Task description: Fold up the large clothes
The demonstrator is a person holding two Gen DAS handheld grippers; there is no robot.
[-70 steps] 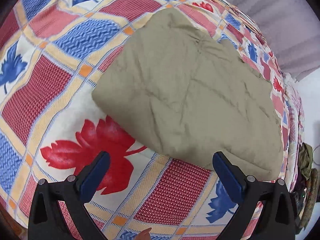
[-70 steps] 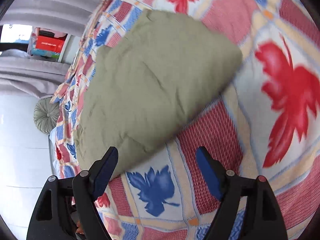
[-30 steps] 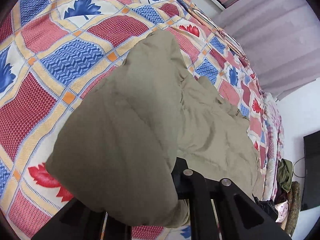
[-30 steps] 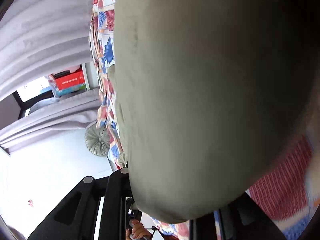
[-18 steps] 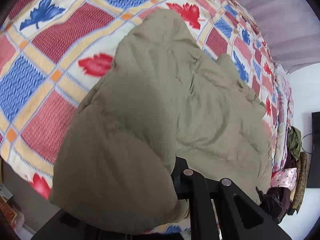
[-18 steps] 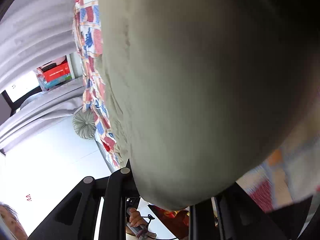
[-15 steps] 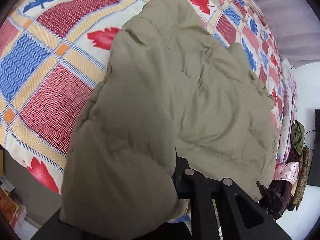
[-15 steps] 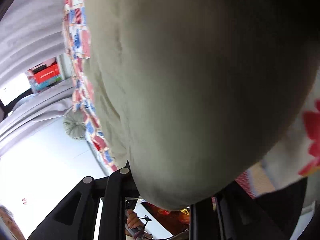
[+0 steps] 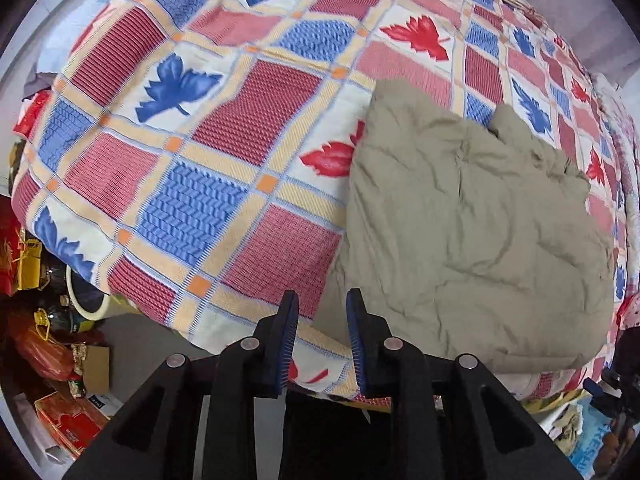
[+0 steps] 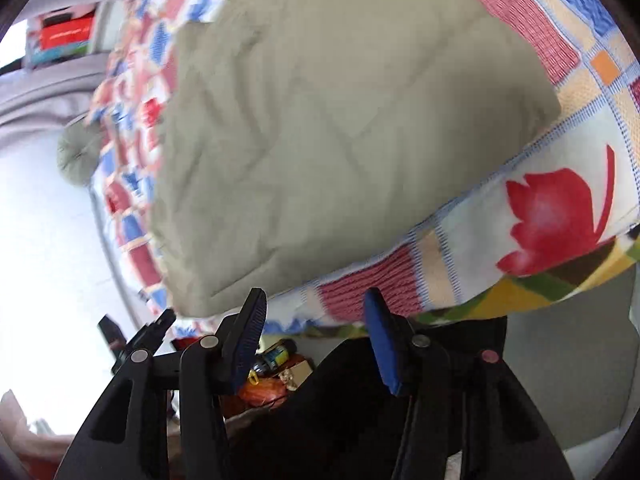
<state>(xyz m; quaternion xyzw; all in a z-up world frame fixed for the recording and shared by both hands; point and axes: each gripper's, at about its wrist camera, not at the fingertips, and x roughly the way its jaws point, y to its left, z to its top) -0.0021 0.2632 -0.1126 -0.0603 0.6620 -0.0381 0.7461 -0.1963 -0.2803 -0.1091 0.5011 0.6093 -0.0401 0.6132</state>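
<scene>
You are looking down on the bed (image 9: 224, 168), covered by a quilt patterned in red, blue and cream squares with leaf prints. It fills most of your left wrist view, and its near edge curves down toward the floor.

The garment (image 9: 472, 232), a padded olive piece, lies folded on the bed, on the right in the left view. Its surface is creased and puffy, with one rounded lobe poking up at its far side. In the right wrist view the same garment (image 10: 328, 128) fills the upper middle of a slightly blurred picture, its near corner hanging close above your fingers.

Beside the bed on the left, clutter (image 9: 44, 340) sits on the floor: red and orange bags, boxes and a pale ring-shaped rim. A round grey-green cushion (image 10: 78, 154) shows at the bed's far edge in the right view, with grey curtains behind it.

Your left gripper (image 9: 322, 300) points steeply down over the bed's near edge, just left of the garment's lower corner. Its blue-padded fingers stand narrowly apart and are spreading, with nothing between them.

Your right gripper (image 10: 316, 298) sits just below the garment's corner and the bed's edge. Its fingers are wider apart and also spreading, and they pinch nothing; the cloth is clear of both pads.
</scene>
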